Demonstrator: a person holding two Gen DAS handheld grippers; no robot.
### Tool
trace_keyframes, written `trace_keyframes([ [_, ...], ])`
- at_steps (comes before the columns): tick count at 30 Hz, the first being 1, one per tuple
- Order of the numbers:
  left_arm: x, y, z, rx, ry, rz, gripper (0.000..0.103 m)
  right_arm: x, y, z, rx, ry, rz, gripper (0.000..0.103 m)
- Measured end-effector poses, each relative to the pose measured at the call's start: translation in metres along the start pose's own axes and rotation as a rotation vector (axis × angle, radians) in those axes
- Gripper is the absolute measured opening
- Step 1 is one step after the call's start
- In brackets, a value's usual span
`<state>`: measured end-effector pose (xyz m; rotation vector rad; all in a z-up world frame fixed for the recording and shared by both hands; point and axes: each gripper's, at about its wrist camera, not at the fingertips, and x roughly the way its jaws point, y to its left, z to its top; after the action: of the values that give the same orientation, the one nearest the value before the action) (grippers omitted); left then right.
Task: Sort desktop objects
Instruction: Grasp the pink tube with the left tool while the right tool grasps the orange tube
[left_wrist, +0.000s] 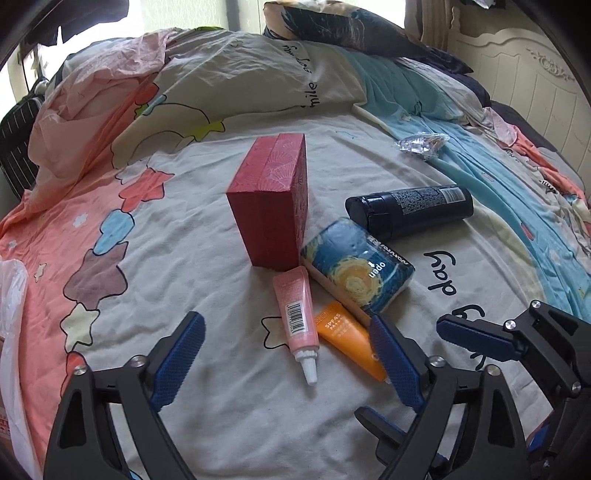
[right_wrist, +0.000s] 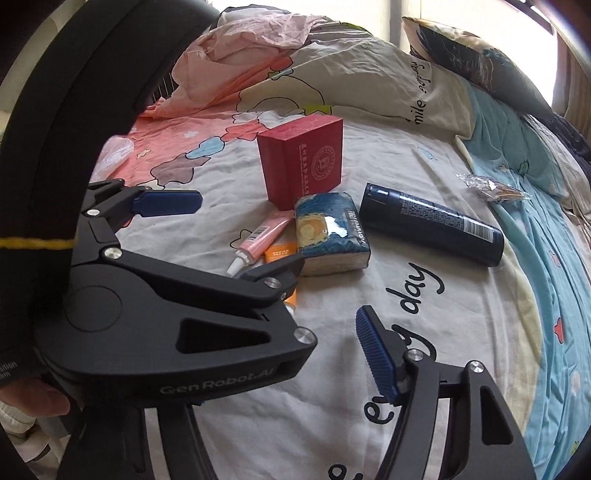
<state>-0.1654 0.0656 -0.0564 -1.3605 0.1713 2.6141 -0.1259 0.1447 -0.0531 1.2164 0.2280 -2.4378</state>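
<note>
The left gripper (left_wrist: 288, 354) stands apart, empty, straddling the pink tube (left_wrist: 295, 317) and orange sunscreen tube (left_wrist: 349, 338), which lie side by side on the bedsheet (left_wrist: 192, 266) below the red box (left_wrist: 271, 201). The right gripper (left_wrist: 406, 363) hangs just beside, also apart and empty. Closing now could pinch both tubes, or the two grippers could collide.
</note>
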Motion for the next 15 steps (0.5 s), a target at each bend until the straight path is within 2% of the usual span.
trace_keyframes([
  [1,0.001,0.002,0.001,-0.008,0.005,-0.016,0.072,0.002,0.0,0.001,0.001,0.004,0.002,0.059],
  [2,0.001,0.005,0.002,-0.012,0.007,-0.021,0.057,0.005,0.0,0.001,0.002,0.008,0.004,0.056],
  [4,0.002,0.009,0.003,-0.011,0.027,-0.013,0.036,0.007,-0.001,0.001,0.003,0.013,0.004,0.054],
  [8,0.005,0.015,0.002,-0.022,0.052,-0.039,0.034,0.006,0.0,0.001,0.001,0.002,0.011,0.054],
  [15,0.007,0.011,0.001,0.005,0.04,-0.014,0.034,0.008,0.007,0.005,-0.024,0.006,0.003,0.055],
])
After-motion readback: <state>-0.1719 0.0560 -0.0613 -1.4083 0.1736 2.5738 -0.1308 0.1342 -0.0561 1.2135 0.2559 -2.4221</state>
